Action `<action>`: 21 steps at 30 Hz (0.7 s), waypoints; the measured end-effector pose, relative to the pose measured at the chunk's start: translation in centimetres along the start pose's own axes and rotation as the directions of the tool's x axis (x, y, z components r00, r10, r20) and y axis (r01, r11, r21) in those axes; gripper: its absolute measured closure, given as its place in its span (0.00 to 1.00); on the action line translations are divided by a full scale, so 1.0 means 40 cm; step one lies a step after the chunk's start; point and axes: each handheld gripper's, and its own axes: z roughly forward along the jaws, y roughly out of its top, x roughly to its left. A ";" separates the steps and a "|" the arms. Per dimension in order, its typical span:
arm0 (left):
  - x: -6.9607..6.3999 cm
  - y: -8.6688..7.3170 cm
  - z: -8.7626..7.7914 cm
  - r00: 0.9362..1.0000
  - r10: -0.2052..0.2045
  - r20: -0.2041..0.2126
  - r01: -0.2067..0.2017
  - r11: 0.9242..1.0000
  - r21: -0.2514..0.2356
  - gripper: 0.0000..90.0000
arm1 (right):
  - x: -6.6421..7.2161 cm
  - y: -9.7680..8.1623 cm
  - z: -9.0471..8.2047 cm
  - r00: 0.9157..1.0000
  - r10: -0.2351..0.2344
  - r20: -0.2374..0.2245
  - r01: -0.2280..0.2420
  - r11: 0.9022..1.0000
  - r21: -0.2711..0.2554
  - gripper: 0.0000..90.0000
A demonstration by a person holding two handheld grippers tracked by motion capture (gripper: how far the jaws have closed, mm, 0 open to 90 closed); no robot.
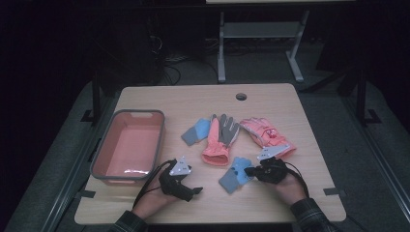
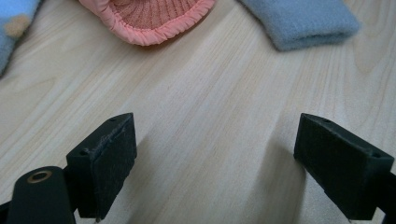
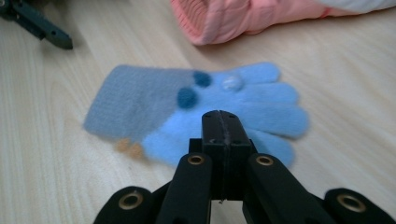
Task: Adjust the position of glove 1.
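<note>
Right hand-held gripper (image 3: 223, 122) closed | over blue glove (image 3: 196, 109), contact unclear

A dim lab or test room, set up for recording.

A bare wooden table (image 1: 208, 104) with a cable hole (image 1: 241, 96) stands on grey floor, tape marks at its edges; beyond the fingers, cables (image 1: 169, 67) trail under a metal-legged bench (image 1: 261, 38) in the dark.

High view overhead facing forward, both gripper views low, close, sharing the blue glove (image 3: 196, 112) and table (image 1: 203, 96)
</note>
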 end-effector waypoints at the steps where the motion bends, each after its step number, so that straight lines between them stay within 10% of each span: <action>1: 0.000 0.000 0.000 1.000 0.000 0.000 0.000 1.000 0.000 0.14 | 0.004 -0.001 0.006 1.000 -0.007 -0.003 0.007 1.000 0.014 1.00; 15: 0.000 0.000 0.001 1.000 0.000 0.000 0.000 1.000 -0.004 0.14 | 0.081 -0.011 0.019 0.995 -0.076 -0.070 0.080 0.996 0.047 1.00; 21: -0.001 0.000 -0.001 1.000 -0.002 -0.008 0.002 1.000 0.004 0.14 | 0.067 -0.004 -0.018 0.999 -0.039 -0.021 0.039 0.999 -0.008 0.95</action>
